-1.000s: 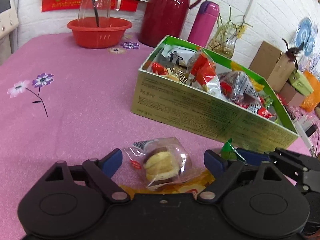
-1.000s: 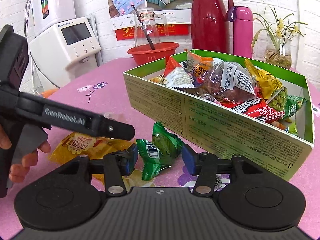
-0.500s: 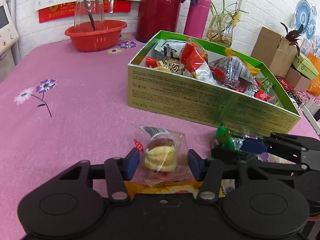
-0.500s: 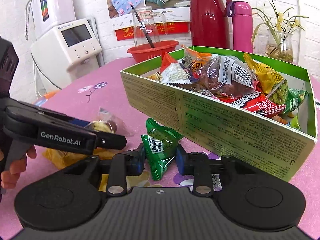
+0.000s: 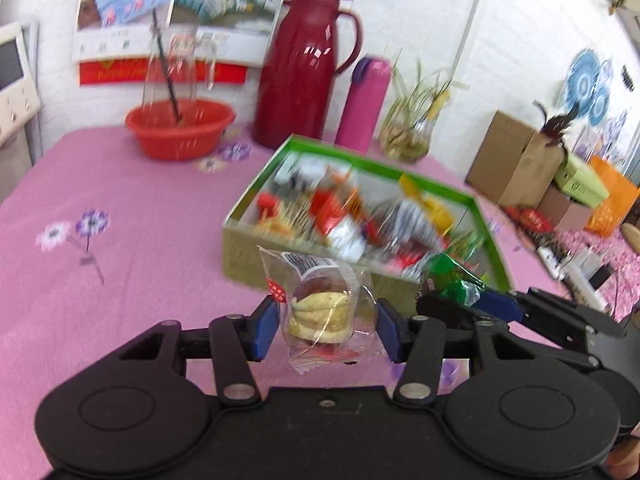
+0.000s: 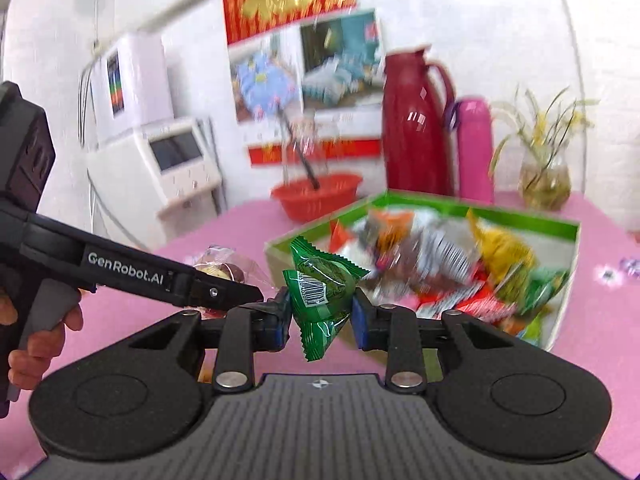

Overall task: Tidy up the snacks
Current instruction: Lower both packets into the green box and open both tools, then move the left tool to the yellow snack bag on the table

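Hanging clear of the desk [image 5: 140, 216], a clear-wrapped pastry [image 5: 320, 312] sits pinched between the blue pads of the left gripper [image 5: 326, 330], whose jaws are closed partway onto the wrapper's sides. Just to its right, a green snack packet [image 6: 322, 294] is squeezed between the pads of the right gripper [image 6: 320, 318], its jaws narrowed tight on the packet, barcode facing the camera. Both snacks are held in the air just in front of the green-lined cardboard box [image 5: 486, 240], which stands on the pink flowered cloth of the desk and is heaped with assorted snack bags, blurred in both views. Behind the box stand a dark red thermos jug [image 5: 306, 68], a pink bottle [image 5: 364, 104] and a glass vase with plant stems [image 5: 408, 136]; a red bowl [image 5: 180, 128] holding a glass pitcher stands farther left.
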The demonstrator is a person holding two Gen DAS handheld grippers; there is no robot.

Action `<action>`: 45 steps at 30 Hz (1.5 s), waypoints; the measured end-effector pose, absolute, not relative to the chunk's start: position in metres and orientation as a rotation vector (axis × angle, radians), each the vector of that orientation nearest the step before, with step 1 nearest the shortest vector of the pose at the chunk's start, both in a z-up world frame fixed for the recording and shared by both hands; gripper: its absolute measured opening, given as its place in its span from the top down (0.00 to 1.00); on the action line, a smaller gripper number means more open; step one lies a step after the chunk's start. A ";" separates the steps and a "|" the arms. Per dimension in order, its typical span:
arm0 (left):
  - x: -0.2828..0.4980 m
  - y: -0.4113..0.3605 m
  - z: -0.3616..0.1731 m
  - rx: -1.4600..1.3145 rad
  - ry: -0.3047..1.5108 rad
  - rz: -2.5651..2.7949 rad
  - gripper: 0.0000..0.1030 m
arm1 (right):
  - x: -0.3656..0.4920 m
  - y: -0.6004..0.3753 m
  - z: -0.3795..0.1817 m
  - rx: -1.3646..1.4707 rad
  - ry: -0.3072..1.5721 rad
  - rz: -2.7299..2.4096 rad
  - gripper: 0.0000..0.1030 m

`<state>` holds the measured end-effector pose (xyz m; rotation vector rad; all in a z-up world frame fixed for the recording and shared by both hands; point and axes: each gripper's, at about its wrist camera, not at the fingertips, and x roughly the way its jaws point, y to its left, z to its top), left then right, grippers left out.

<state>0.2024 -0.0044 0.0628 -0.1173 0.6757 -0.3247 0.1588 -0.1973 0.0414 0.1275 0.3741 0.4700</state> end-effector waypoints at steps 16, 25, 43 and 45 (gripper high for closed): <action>0.263 -0.073 0.068 -0.128 0.584 -0.385 0.56 | 0.189 -0.267 0.029 0.137 0.281 0.220 0.45; 0.276 -0.072 0.042 -0.142 0.614 -0.376 0.22 | 0.192 -0.270 0.023 0.109 0.321 0.186 0.13; 0.223 -0.046 0.058 -0.148 0.579 -0.282 0.00 | 0.172 -0.253 0.039 0.070 0.259 0.268 0.33; 0.209 -0.038 0.061 -0.145 0.573 -0.257 0.00 | 0.166 -0.246 0.042 0.067 0.243 0.301 0.17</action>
